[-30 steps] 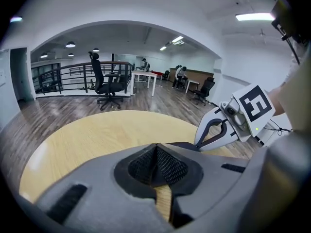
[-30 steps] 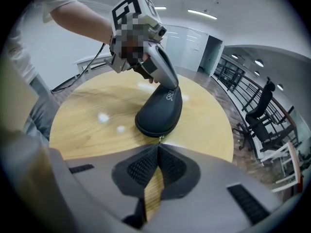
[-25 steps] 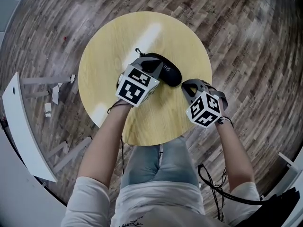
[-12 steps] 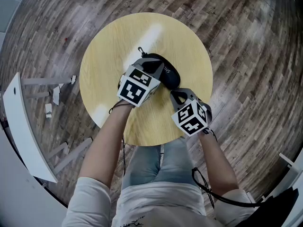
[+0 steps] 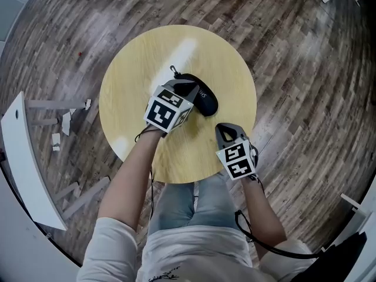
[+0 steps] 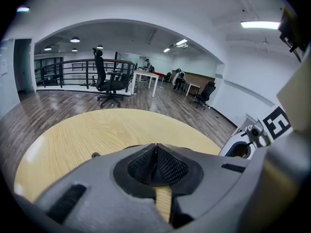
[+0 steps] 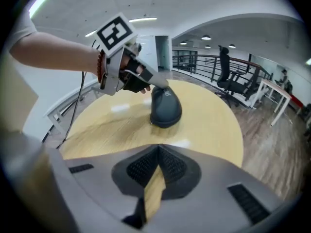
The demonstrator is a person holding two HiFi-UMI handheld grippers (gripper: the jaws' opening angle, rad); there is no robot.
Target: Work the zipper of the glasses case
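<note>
Round pale-yellow wooden worktop (image 5: pixel 132 87): bears one item, the case.

Left gripper (image 6: pixel 156 149): jaws closed tip to tip, nothing visible between them; in the right gripper view its tips rest against the far end of the case, apparently steadying it.

Black oval zip-up glasses case (image 5: pixel 200 98): lies flat near the worktop's centre, shell looking closed. Small dark zipper tab (image 5: pixel 174 70) juts out at its far end, ungripped.

Right gripper (image 7: pixel 158 149): jaws pressed together, empty; near the case, not touching.

Progress: the zipper's state is too small to read. Judged as a start only: the tab is yet to be seized and run along its track.
</note>
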